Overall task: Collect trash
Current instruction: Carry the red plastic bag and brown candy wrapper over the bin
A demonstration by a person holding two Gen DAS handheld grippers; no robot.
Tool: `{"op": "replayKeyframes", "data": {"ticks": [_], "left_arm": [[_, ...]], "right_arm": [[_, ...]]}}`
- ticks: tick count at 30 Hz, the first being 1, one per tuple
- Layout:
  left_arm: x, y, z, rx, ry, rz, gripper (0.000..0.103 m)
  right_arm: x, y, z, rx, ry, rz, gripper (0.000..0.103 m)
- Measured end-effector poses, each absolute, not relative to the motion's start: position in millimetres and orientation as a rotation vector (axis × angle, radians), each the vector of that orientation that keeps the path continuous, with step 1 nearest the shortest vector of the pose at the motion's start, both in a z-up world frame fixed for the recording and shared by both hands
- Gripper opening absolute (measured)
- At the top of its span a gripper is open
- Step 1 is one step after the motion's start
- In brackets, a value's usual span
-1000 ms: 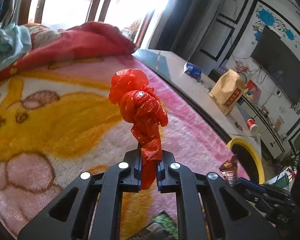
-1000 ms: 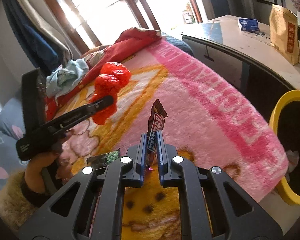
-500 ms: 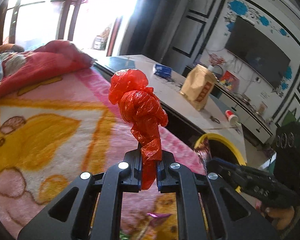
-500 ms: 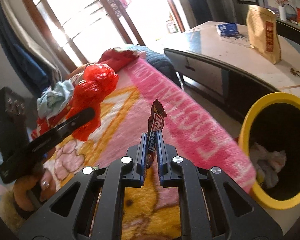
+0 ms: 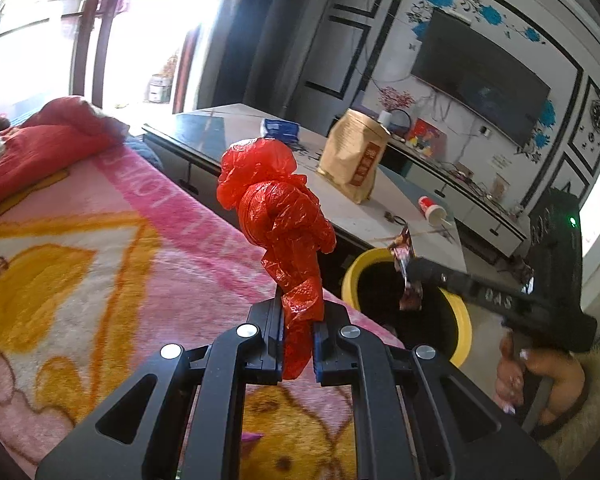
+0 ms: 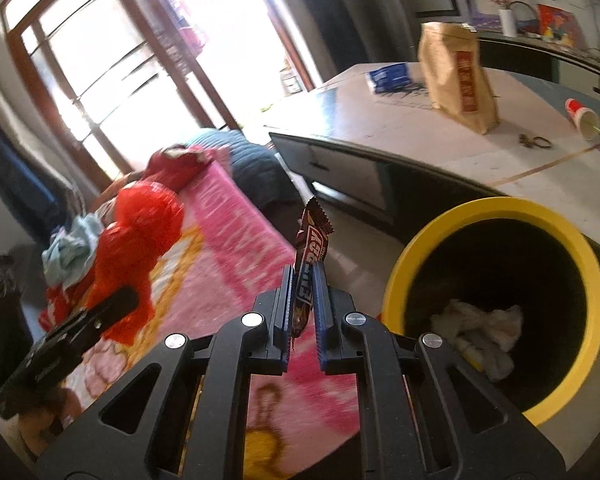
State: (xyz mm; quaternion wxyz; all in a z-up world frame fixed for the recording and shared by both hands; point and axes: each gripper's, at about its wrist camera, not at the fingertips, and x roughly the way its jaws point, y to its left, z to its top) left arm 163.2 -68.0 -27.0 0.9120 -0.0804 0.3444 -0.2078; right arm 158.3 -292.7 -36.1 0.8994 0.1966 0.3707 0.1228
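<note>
Your left claw [image 5: 296, 338] pinches the crumpled red plastic bag [image 5: 276, 216] by its soft, light tail; right claw [image 6: 303, 312] pinches a thin, slippery brown candy wrapper [image 6: 310, 256]

Crumpled red plastic bag [image 5: 278, 216] upright, brown snack wrapper [image 6: 310, 264] upright, yellow-rimmed bin [image 6: 496, 206] holding crumpled paper

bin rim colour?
Yellow rim, black inside, on the trash bin. Clearest in the right wrist view.
</note>
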Motion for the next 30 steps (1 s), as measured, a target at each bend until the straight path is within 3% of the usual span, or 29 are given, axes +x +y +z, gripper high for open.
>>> {"op": "replayKeyframes", "data": {"ticks": [30], "left_arm": [[160, -184, -47, -0.024, 0.778, -0.673, 0.010]], "right_arm": [[155, -410, -57, 0.496, 0.789, -0.034, 0.006]]}}
